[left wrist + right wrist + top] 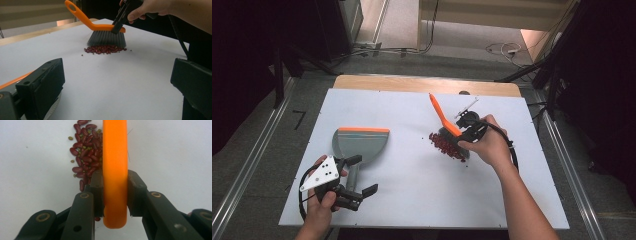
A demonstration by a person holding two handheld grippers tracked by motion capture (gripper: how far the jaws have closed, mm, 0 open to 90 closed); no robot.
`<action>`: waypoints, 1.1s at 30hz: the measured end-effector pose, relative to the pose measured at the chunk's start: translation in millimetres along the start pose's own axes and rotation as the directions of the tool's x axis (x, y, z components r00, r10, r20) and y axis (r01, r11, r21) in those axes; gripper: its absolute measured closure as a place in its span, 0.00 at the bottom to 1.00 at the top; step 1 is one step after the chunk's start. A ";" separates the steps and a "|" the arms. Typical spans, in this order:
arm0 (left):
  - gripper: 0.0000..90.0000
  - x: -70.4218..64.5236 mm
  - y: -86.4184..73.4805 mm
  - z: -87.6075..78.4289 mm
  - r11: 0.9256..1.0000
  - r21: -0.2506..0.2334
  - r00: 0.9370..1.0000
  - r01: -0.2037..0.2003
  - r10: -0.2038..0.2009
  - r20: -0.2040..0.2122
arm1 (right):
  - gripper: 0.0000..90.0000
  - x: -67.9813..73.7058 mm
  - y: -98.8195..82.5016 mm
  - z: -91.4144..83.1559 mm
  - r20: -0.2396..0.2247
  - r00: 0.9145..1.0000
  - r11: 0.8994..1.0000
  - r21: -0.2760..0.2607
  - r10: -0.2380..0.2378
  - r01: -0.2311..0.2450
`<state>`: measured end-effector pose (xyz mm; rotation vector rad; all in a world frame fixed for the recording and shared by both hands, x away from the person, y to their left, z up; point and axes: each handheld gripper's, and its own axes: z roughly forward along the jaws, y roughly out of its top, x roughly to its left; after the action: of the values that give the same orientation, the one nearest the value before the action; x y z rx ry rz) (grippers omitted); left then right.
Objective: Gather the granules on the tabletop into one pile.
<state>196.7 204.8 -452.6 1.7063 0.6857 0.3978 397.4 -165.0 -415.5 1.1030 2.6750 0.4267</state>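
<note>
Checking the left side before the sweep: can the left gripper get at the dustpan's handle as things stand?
Probably yes. The left gripper is open, the dustpan handle runs between its jaws, and nothing lies in the way.

Lab-style recording space: white board (pixel 412 200) on table, metal floor rails (pixel 242 180), loose cables (pixel 504 49), dark drapes.

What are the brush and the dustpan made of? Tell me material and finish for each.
Brush: the orange back and handle look like moulded plastic, smooth with a soft sheen; the dark grey bristles seem to be synthetic fibre, fine and straight.
Dustpan: probably grey plastic, matt, with an orange strip along its front edge that could be rubber or plastic; the look leaves that open.
</note>
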 end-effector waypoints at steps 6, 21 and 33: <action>0.00 -0.9 0.3 1.2 1.000 0.000 1.000 0.001 -0.001 0.001 | 0.76 -4.9 -7.5 -15.0 0.021 0.999 0.997 -0.065 0.036 -0.035; 0.00 -0.9 -0.4 5.4 1.000 0.012 1.000 0.000 0.000 0.000 | 0.76 0.5 -43.6 -31.0 -0.174 0.982 0.992 -0.109 -0.078 0.060; 0.00 -0.3 -0.7 3.3 1.000 0.010 1.000 0.001 -0.001 -0.003 | 0.76 -0.6 -42.4 -6.5 -0.249 0.961 0.991 -0.087 -0.124 0.105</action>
<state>198.2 202.2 -454.1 1.7155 0.6914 0.3967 368.2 -195.3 -424.0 0.9221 2.8975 0.6803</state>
